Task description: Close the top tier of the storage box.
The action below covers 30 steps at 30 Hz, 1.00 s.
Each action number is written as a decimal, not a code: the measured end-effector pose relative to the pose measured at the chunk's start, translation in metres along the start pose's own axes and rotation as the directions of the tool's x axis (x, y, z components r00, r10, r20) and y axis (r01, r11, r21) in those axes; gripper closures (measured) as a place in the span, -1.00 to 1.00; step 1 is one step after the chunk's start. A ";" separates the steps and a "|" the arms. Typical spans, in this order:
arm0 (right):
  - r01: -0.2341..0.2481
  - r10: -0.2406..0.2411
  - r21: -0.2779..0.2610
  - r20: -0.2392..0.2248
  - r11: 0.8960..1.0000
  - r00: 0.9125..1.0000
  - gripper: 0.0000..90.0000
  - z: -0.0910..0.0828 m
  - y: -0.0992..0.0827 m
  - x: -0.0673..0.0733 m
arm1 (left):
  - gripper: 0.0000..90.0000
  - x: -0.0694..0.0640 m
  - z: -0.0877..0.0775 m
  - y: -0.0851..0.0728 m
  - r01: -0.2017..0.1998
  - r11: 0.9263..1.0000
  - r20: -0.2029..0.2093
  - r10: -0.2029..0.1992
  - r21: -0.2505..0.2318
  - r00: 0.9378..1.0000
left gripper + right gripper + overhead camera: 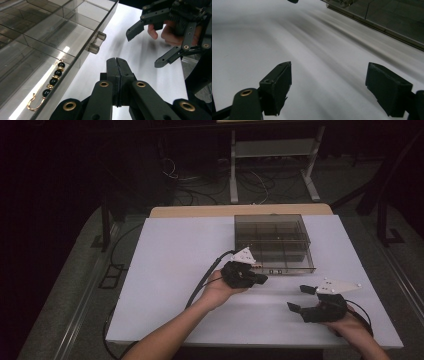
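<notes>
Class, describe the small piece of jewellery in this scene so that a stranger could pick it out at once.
Start at the smoky clear compartment box on the white table. In its front compartment, beside the left gripper, lies a gold pin with black beads. It is the one item visible inside the box.

You are working in what looks like a lab or test room. Your white table [165, 285] stands on a grey floor [75, 285] in a dark room. Loose cables [250, 182] lie tangled on that floor behind the table, beside a bare metal stand [272, 150]. Black frame legs [106, 222] stand at both sides.
</notes>
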State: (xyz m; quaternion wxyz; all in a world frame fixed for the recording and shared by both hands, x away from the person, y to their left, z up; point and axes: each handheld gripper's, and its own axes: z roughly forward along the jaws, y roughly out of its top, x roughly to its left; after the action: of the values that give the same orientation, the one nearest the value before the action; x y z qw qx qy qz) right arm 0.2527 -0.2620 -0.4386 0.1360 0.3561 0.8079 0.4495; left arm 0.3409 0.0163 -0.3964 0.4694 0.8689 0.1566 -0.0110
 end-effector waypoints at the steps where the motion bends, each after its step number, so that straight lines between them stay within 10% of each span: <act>1: 0.001 -0.001 0.000 0.000 1.000 1.000 -0.55 0.000 0.000 0.000 | 0.98 0.000 0.001 0.000 -0.002 1.000 -0.008 0.002 0.005 1.000; 30: 0.009 -0.009 -0.004 -0.012 1.000 1.000 -0.55 -0.001 0.000 0.002 | 0.98 0.013 0.019 0.004 -0.003 1.000 -0.091 0.001 -0.013 0.996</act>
State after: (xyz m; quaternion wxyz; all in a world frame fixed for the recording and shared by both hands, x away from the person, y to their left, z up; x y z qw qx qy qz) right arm 0.2512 -0.2614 -0.4382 0.1341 0.3494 0.8094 0.4527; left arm 0.3570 0.0019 -0.4055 0.4676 0.8655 0.1771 0.0302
